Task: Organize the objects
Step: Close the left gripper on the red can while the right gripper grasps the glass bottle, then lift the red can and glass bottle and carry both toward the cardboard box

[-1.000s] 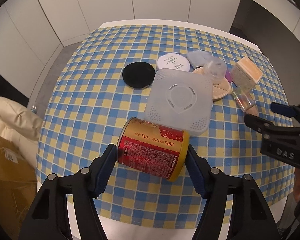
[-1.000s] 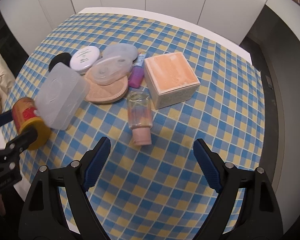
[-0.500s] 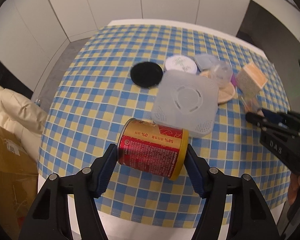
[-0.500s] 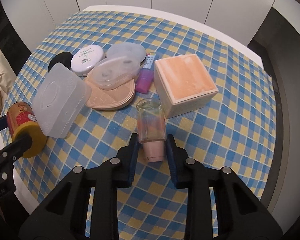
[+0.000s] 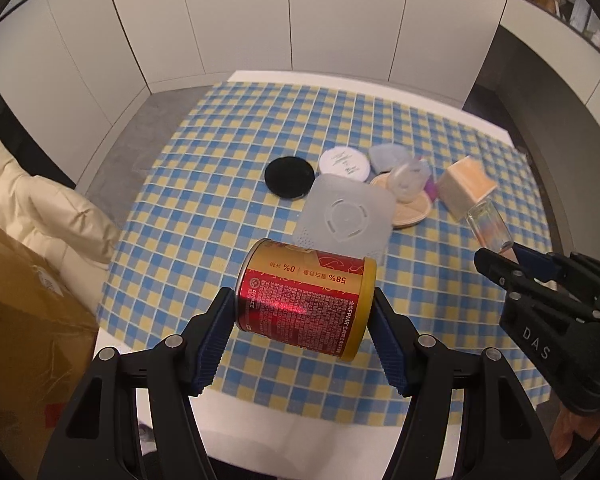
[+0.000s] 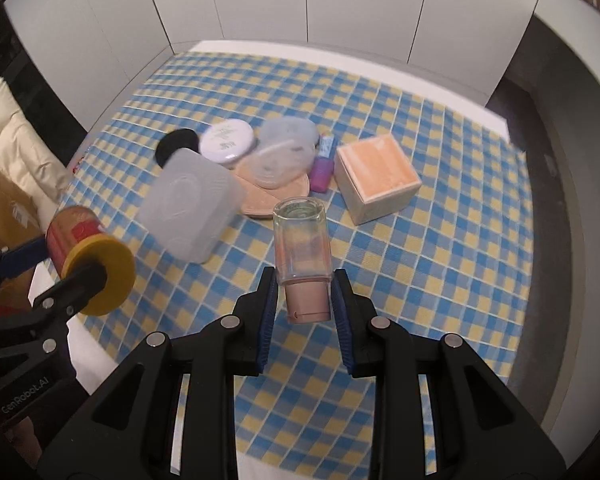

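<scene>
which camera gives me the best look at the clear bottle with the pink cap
The right wrist view: the clear bottle fills the centre, its pink cap pinched in the right claw. The left wrist view shows only its glass body at the edge, cap hidden.

Right tongs (image 6: pixel 305 300) clamp pink-capped glass bottle (image 6: pixel 302 248), lifted above checkered counter (image 6: pixel 440 288). Orange box (image 6: pixel 378 178) at 1 o'clock of bottle. Left tongs (image 6: pixel 60 268) at 9 o'clock grip red can (image 6: pixel 76 236).

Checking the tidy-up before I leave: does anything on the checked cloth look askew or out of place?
Yes. A clear oval lid lies tilted on the beige puffs, and a purple tube is wedged beside the orange-topped box. Nothing looks spilled or broken.
</scene>
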The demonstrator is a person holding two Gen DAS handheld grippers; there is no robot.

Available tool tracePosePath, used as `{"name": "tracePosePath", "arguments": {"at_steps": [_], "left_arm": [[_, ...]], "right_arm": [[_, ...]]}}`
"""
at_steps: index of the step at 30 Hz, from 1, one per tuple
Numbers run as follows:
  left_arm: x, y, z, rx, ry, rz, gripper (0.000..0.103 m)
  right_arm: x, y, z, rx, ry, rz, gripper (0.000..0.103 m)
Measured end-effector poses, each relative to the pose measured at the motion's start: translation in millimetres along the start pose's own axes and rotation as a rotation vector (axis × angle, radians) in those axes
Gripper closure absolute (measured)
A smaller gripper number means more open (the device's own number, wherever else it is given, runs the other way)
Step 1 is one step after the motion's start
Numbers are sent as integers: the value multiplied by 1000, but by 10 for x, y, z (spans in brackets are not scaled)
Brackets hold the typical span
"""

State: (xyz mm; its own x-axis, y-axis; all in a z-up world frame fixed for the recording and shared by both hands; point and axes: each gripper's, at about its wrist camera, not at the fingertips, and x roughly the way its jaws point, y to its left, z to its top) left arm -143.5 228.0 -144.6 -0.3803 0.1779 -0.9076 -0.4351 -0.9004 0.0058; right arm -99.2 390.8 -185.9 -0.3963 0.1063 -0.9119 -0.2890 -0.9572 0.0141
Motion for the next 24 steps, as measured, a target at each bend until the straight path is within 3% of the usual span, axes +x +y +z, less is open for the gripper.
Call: {"name": "tracePosePath", "arguments": {"at_steps": [8, 18, 24], "left_arm": [[-443, 65, -94, -54, -37, -8, 38], [-1097, -88, -179, 14, -179, -8, 38], [-1371, -83, -179, 18, -237, -47, 38]], "right_arm": [[-612, 34, -64, -28, -69, 17, 75], [-1324, 63, -150, -46, -159, 34, 75], [-1559, 23, -177, -56, -206, 42, 75]]}}
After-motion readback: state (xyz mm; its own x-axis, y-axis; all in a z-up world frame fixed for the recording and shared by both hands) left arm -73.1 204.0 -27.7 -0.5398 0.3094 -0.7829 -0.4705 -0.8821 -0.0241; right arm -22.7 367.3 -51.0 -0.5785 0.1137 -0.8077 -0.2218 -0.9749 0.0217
